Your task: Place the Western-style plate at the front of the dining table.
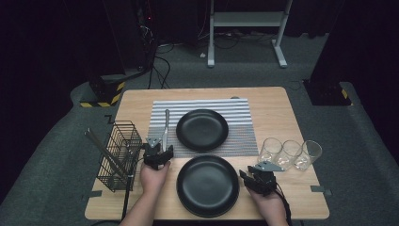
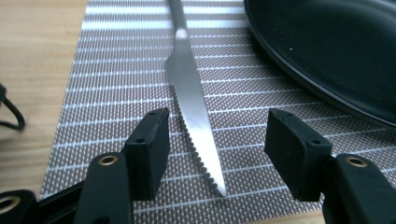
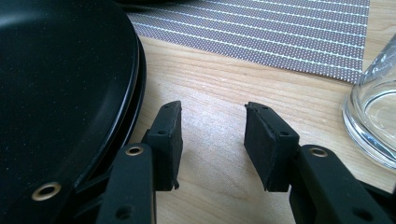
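Observation:
A steel knife [image 1: 166,123] lies on the striped placemat [image 1: 240,139], left of the far black plate [image 1: 202,129]. My left gripper [image 1: 158,150] stands open at the mat's near edge. The knife's serrated blade [image 2: 194,107] points toward it, with the tip between the open jaws of the left gripper [image 2: 217,144] and nothing gripped. A second black plate [image 1: 207,185] sits on the bare wood near the front edge. My right gripper [image 1: 248,173] hovers open just right of it. In the right gripper view, this plate's rim [image 3: 133,70] is beside the left jaw of the gripper [image 3: 212,135].
Three clear glasses [image 1: 288,153] stand in a row at the right, the nearest glass [image 3: 373,107] close to my right gripper. A black wire basket [image 1: 120,153] holding long utensils stands at the table's left edge. A cable [image 2: 11,112] lies on the wood.

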{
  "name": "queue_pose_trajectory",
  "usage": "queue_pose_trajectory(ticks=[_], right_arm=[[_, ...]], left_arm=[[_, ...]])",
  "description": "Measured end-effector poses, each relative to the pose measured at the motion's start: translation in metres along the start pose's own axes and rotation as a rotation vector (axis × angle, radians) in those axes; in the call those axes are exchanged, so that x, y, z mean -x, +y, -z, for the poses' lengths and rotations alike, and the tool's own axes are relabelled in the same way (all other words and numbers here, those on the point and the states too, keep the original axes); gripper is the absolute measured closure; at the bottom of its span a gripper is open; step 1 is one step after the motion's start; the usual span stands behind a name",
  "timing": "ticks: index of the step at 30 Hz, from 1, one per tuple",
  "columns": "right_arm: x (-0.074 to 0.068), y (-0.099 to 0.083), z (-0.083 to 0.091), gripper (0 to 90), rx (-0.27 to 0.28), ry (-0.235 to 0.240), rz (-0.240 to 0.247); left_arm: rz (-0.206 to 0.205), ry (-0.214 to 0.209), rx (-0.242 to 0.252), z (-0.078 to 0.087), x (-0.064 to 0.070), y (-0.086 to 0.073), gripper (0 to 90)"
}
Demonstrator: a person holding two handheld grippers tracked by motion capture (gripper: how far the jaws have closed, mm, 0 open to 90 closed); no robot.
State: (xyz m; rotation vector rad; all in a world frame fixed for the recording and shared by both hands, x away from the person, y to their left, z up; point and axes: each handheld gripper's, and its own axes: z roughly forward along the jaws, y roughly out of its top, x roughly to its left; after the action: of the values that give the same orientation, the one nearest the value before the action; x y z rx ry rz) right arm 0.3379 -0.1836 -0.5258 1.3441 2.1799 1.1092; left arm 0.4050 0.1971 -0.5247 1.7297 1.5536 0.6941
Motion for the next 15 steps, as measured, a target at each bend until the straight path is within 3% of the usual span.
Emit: queue_pose_trajectory(ticks=[3,7,12,15], right_arm=[[0.0,0.0,0.0,56.3,0.0,0.004,0.002],[0.0,0.0,0.0,55.6,-0.002,0.009,0.001],[0.001,0.001,-0.001,53.8,-0.013,0.014,-0.013],[0.001,0.001,-0.001,53.1,-0.02,0.015,-0.018]], left_arm=[[-0.048,0.016,-0.007,0.001,0.004,0.0,39.2],[-0.053,-0.02,-0.004,0.007,0.009,0.004,41.8],[-0.069,-0.065,0.022,0.015,0.02,0.014,38.7],[-0.058,-0.091,0.022,0.018,0.024,0.018,38.5]])
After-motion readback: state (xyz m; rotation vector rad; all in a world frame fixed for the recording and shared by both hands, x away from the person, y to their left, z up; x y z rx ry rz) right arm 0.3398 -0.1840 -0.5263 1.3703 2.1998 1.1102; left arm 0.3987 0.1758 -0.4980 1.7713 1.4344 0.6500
